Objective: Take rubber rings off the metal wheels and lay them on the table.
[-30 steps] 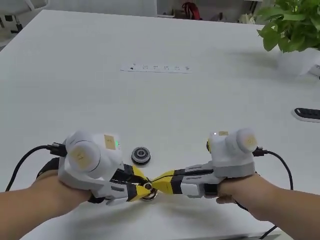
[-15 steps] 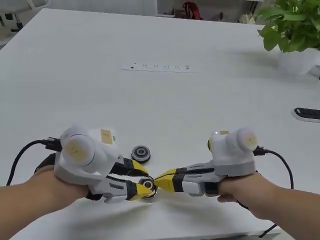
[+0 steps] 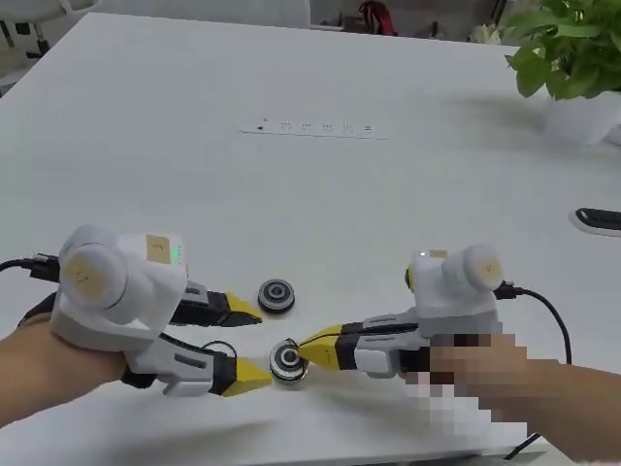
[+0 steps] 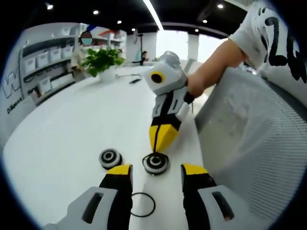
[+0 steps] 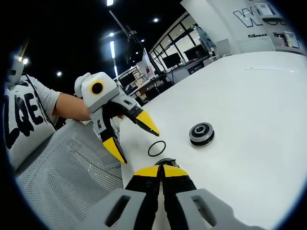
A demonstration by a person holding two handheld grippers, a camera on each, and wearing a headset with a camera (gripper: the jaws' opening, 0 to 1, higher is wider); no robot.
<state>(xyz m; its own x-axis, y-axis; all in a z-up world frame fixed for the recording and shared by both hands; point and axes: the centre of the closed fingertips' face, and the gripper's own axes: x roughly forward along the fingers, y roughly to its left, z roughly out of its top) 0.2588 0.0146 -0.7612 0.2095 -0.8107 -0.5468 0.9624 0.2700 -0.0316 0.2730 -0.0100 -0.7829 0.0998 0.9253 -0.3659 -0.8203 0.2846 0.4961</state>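
The left gripper (image 3: 245,342) hovers low over the white table (image 3: 320,223) with its two yellow-tipped jaws spread wide apart and nothing between them. In the left gripper view a thin black rubber ring (image 4: 142,204) lies flat on the table between those open jaws, close to the gripper body and touching neither jaw. In the head view the ring (image 3: 218,349) shows as a faint loop between the two left jaws

The right gripper (image 3: 309,348) points in from the other side with its jaws drawn together to a single yellow tip. That tip rests against the rim of the near wheel (image 3: 287,359), a small metal wheel lying flat on the table just past the left gripper's lower jaw. Whether the tip pinches the rim or only presses on it, I cannot tell. In the right gripper view the wheel (image 5: 166,161) peeks out just beyond the closed tips

The far wheel (image 3: 277,294) sits flat on the table a little beyond the near one, apart from both grippers, with a dark band around its edge

Farther back on the table lies a white power strip (image 3: 313,129), and a green plant (image 3: 568,49) stands at the far right corner
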